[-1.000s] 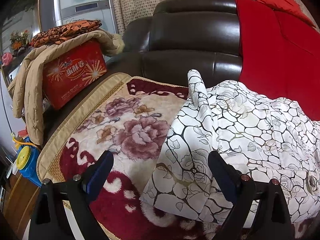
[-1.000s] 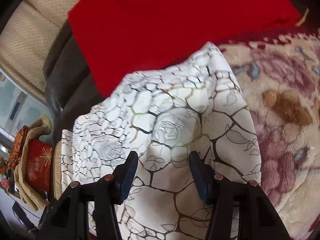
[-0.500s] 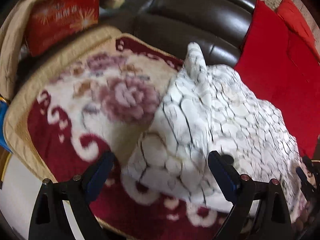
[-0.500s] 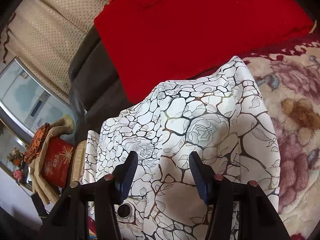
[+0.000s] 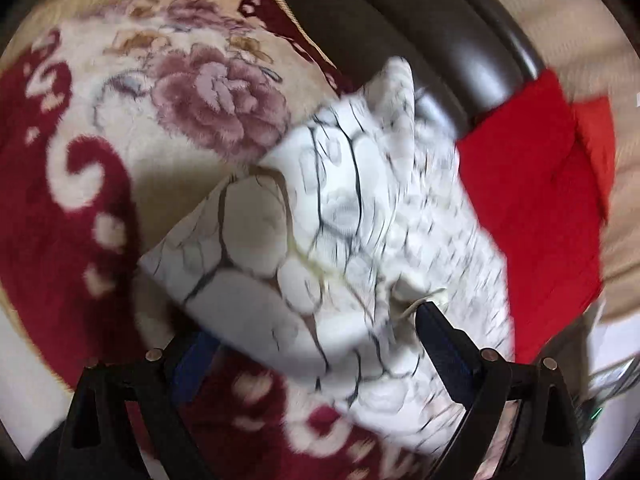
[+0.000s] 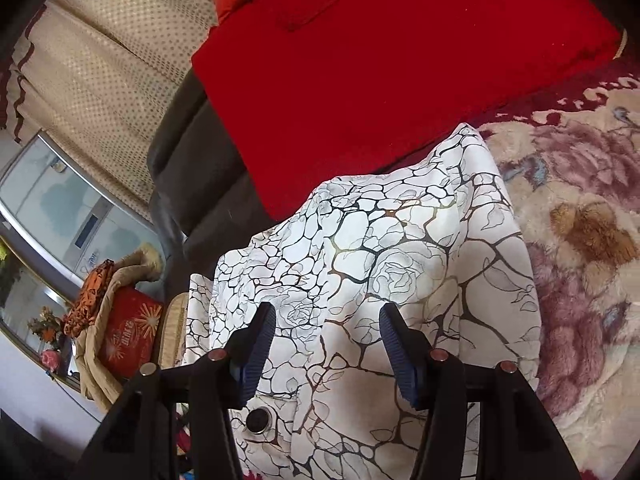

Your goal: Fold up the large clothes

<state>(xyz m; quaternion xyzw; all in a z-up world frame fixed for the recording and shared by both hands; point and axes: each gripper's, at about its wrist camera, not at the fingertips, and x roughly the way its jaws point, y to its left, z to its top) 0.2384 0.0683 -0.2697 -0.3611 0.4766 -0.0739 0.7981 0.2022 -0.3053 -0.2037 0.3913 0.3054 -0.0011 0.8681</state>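
The left gripper point(image 5: 316, 344) stands with its jaws wide, a bunched fold of the white coat point(image 5: 340, 216) lying between the blue-padded fingers point(image 5: 438, 344) without being pinched; this view is blurred. The right gripper point(image 6: 326, 342) also has its jaws spread apart, hovering over the same white coat point(image 6: 384, 264), whose crackle-and-rose print in black and gold lines shows sharply, along with a dark round button point(image 6: 259, 420) near the lower edge. The coat lies heaped on a plush floral blanket point(image 6: 580, 264) in cream, mauve and dark red, which covers the seat of a dark brown leather sofa point(image 5: 408, 40). A bright red cloth point(image 6: 392, 64) drapes over the sofa back just behind the coat. Beyond it hangs a beige dotted curtain point(image 6: 104, 64). At the far end of the sofa sits a red gift box point(image 6: 128, 332) with gold starbursts and Chinese writing too small to read, wrapped in a tan quilted garment point(image 6: 100, 360) and topped with an orange patterned cloth point(image 6: 90, 292). A glass-fronted appliance point(image 6: 68, 216) stands behind it.
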